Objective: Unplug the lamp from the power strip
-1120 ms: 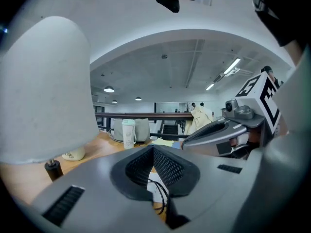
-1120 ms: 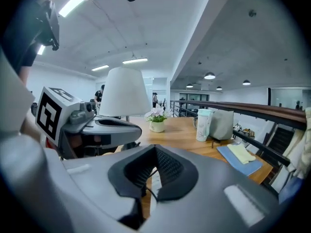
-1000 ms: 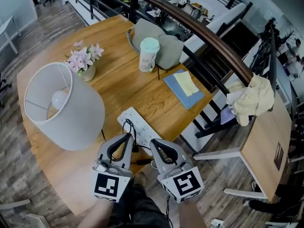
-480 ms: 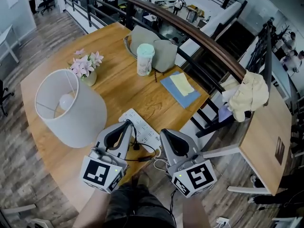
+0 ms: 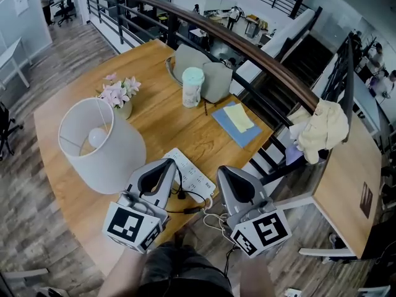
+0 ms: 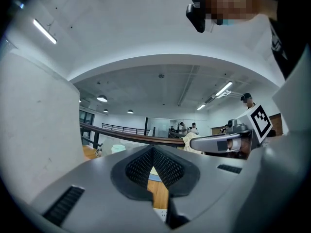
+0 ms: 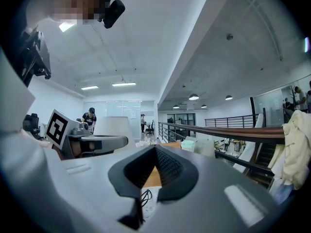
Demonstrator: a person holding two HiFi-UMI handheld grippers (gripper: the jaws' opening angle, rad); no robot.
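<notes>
The lamp (image 5: 102, 144) with its white shade stands on the wooden table (image 5: 161, 122), left of the white power strip (image 5: 190, 173). A black plug and cord (image 5: 184, 195) lie at the strip's near end. My left gripper (image 5: 167, 164) hangs over the strip's near left side, shut with nothing in it. The right gripper (image 5: 224, 172) hovers just off the table's near edge to the right of the strip, also shut and empty. In the right gripper view the strip (image 7: 151, 203) shows below the closed jaws and the lamp shade (image 7: 114, 125) stands beyond.
On the far half of the table are pink flowers in a vase (image 5: 120, 94), a cup with a mint lid (image 5: 192, 86), a grey bag (image 5: 207, 67) and a blue notebook (image 5: 238, 124). A railing (image 5: 266, 64) runs behind. A second table with a cloth (image 5: 327, 129) is right.
Both grippers have risen toward the head camera and look larger. The right one has drifted right, away from the left. The plug and strip lie as before.
</notes>
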